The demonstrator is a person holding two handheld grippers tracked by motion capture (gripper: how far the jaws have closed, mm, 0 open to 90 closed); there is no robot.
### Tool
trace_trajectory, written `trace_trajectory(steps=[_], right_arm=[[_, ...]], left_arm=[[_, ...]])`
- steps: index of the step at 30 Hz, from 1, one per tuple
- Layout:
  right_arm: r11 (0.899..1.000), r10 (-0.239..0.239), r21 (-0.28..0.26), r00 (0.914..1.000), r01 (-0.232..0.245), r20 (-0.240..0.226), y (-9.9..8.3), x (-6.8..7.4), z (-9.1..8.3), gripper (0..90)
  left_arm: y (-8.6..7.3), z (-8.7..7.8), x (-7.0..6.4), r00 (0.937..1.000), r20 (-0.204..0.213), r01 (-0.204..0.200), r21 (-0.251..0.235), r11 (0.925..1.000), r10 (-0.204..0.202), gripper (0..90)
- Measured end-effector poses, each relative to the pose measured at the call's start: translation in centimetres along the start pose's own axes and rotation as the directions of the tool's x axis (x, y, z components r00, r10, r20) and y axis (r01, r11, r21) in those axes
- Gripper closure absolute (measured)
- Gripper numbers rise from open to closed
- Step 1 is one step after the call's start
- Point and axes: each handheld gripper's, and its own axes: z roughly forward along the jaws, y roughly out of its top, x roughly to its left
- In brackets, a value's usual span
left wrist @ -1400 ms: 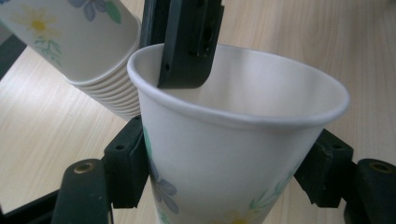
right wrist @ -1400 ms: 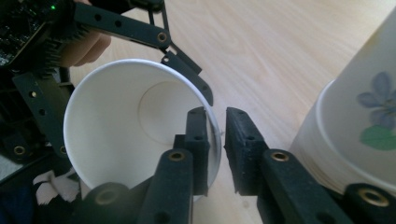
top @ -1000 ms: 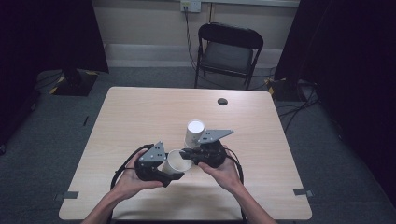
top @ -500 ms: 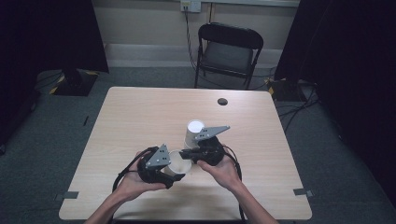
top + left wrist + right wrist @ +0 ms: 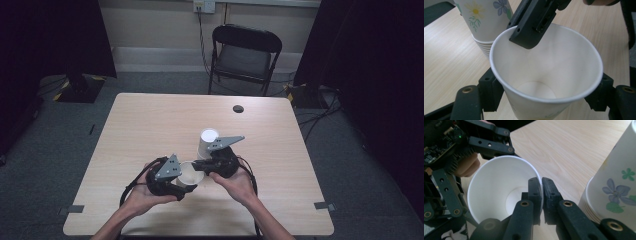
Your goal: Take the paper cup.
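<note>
Since a second ago my two hands have drawn a little closer together over the near middle of the worktop, and the single white paper cup (image 5: 189,173) sits between them much as it did, just on my side of the stack. My left gripper (image 5: 544,97) has its black jaws spread around the body of this open cup, one on each side below the rim, and both seem to touch the paper wall; whether they squeeze it hard I cannot tell. My right gripper (image 5: 542,195) has its jaws pressed nearly together, pinching the cup's rim, one jaw inside the mouth and one outside. In my left gripper view that same right jaw reaches down over the far lip into the cup. The cup is empty, its plain white floor visible, and it tilts with its mouth toward my left gripper's camera. Just beyond it, toward the middle of the light wooden table (image 5: 150,125), stands the upside-down stack of white paper cups printed with blue, yellow and green flowers (image 5: 206,144), several rims layered at its foot. Near the far edge lies a small dark round object (image 5: 238,108), too small to identify. Beyond that edge, a black folding chair (image 5: 243,52) faces the table.
</note>
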Motion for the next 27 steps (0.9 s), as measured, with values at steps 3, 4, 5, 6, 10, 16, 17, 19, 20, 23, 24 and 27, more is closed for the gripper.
trace_trajectory(steps=[3,4,5,6,10,16,17,19,20,23,24,27], right_arm=[[1.0,-0.003,-0.018,1.0,0.003,0.006,-0.1,0.1,0.0,81.4],[1.0,-0.009,-0.025,0.9999,0.009,0.005,-0.1,0.1,0.0,79.3],[0.999,-0.014,-0.034,0.9999,0.014,0.002,-0.1,0.2,-0.1,77.4],[0.999,-0.009,-0.045,1.0,0.009,-0.002,-0.1,0.2,-0.1,76.5],[0.997,-0.008,-0.071,1.0,0.008,-0.001,-0.1,0.4,-0.2,75.0],[0.996,-0.003,-0.094,0.9999,0.005,0.012,-0.2,0.4,-0.5,72.9],[0.995,-0.006,-0.098,0.9999,0.007,0.013,-0.3,0.5,-0.6,72.7],[0.995,-0.011,-0.103,0.9998,0.013,0.019,-0.3,0.6,-0.8,72.2],[0.994,-0.01,-0.108,0.9997,0.012,0.021,-0.4,0.5,-0.9,72.1],[0.992,-0.007,-0.122,0.9997,0.01,0.021,-0.6,0.4,-1.3,71.5],[0.993,-0.006,-0.122,0.9998,0.008,0.018,-0.7,0.4,-1.4,70.5],[0.993,-0.01,-0.118,0.9999,0.011,0.013,-1.1,0.2,-1.6,68.1]], left_arm=[[-0.1,-0.1,0.1,0.9998,0.011,0.017,-0.016,0.9997,-0.017,30.7],[-0.1,-0.1,0.2,0.9996,0.014,0.025,-0.019,0.9995,-0.025,31.2],[-0.2,-0.2,0.3,0.9994,0.014,0.031,-0.026,0.9992,-0.031,31.3],[-0.3,-0.3,0.4,0.9992,0.013,0.039,-0.029,0.9988,-0.038,31.2],[-0.9,-0.7,0.8,0.9975,0.005,0.071,-0.041,0.9967,-0.071,31.3],[-1.7,-0.9,1.2,0.9955,-0.008,0.095,-0.033,0.995,-0.095,31.4],[-1.7,-0.9,1.3,0.9953,-0.01,0.096,-0.034,0.9948,-0.096,31.4],[-1.7,-1.0,1.4,0.995,-0.013,0.099,-0.035,0.9945,-0.099,31.4],[-1.7,-1.0,1.4,0.9943,-0.015,0.105,-0.041,0.9937,-0.105,31.4],[-1.9,-1.2,1.7,0.9932,-0.013,0.115,-0.048,0.9923,-0.115,31.5],[-2.0,-1.3,1.8,0.9916,-0.017,0.127,-0.051,0.9906,-0.128,31.4],[-2.3,-1.8,2.3,0.9848,-0.025,0.169,-0.088,0.9816,-0.172,31.7]])
